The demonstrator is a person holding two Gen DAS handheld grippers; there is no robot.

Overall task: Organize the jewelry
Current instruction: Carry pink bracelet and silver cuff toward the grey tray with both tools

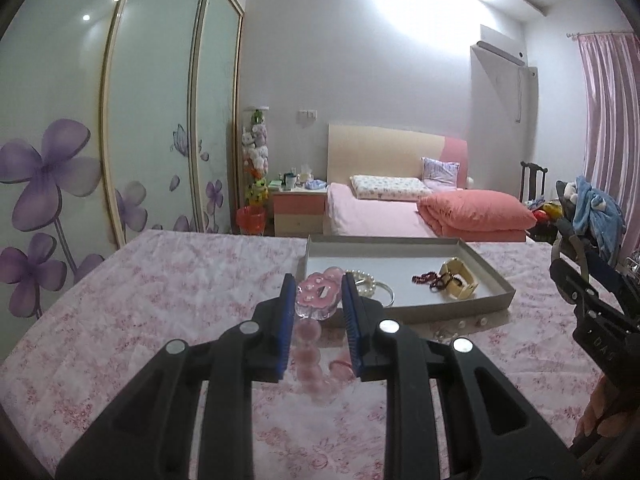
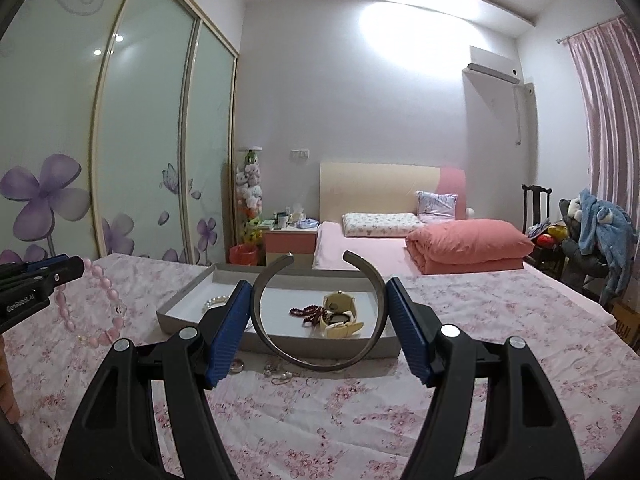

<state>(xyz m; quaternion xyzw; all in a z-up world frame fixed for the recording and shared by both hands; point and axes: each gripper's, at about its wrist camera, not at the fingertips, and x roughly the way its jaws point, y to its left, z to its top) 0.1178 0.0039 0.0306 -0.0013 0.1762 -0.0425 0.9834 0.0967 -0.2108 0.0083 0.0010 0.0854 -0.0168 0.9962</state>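
Jewelry sits in both grippers right now: left gripper (image 1: 316, 304) w/ jaws narrow, clamped on a pink bead bracelet (image 2: 102, 312) that dangles below the pads; right gripper (image 2: 318, 308) w/ jaws wide, pressing the sides of a grey metal cuff bangle (image 2: 320, 360), its open gap pointing away toward the far wall. Key relation: the grey tray (image 1: 472, 300) lies straight ahead of both, just beyond the fingertips and lower; the right gripper looks about centred on it, the left nearer its left end, so prob. either can drop next. In the tray already: pearl bracelet (image 1: 366, 282), dark red bead string (image 1: 426, 279), cream watch (image 1: 460, 282). Loose small bits, a ring & earrings by the look (image 2: 276, 370), lie on the floral bedspread (image 1: 140, 300) just before the tray's near wall. Nothing blocks the path; only that near wall to clear.
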